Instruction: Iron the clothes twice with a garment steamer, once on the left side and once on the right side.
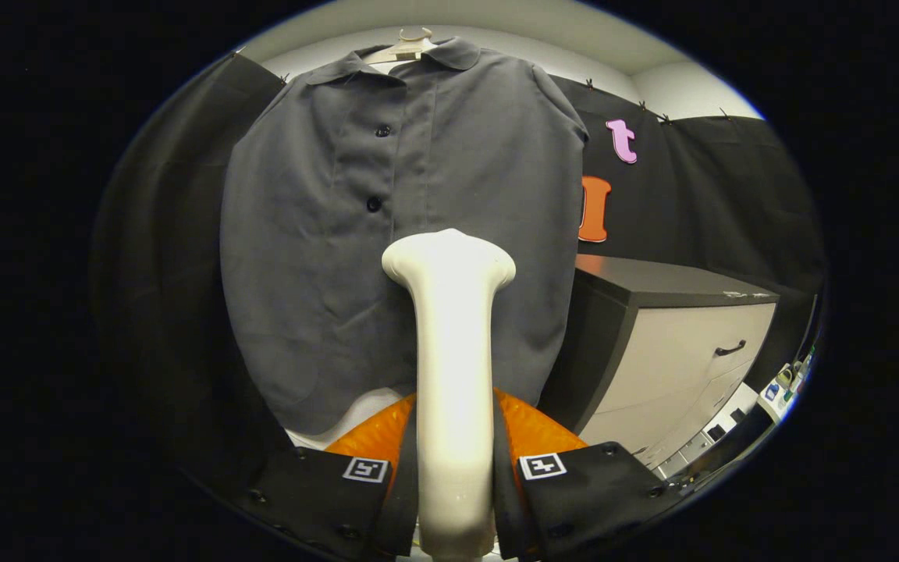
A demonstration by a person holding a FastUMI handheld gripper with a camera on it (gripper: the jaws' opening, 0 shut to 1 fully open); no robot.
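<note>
Steamer (453, 367), a cream-white wand with a flared head, stood upright between the 2 fingers of the gripper (454, 499), which pinched its handle from both sides. Its head pointed at the lower middle of a grey shirt (356, 234), just beyond the fingers; whether it touched the cloth could not be told. That shirt hung buttoned on a pale hanger (403, 48), with 2 dark buttons showing. Right of it stood a dark-topped cabinet (676, 343) with pale drawers. Black cloth lined the far wall.
</note>
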